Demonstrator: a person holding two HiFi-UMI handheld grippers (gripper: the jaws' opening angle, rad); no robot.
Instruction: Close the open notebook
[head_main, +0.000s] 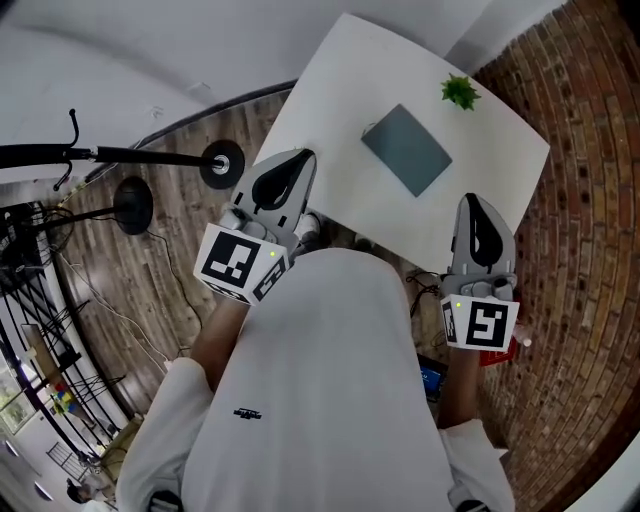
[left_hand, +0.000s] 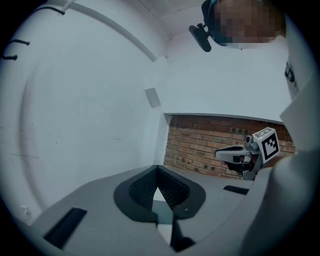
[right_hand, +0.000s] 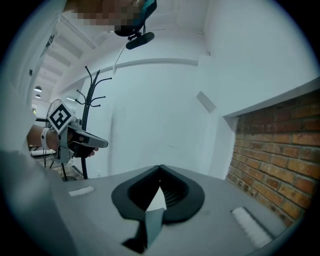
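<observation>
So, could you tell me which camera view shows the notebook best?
The head view: the grey notebook lies flat on the white table, near the small green plant, wholly in sight. The left and right gripper views point at walls and brick and show nothing of it.

Person in a white short-sleeved shirt (head_main: 320, 380) with a small dark logo (head_main: 247, 413), left gripper (head_main: 297, 160) and right gripper (head_main: 474, 205) in smooth grey shells, black ribbed pads (left_hand: 172, 189), each bearing a white marker cube (head_main: 240, 262) printed with black squares
</observation>
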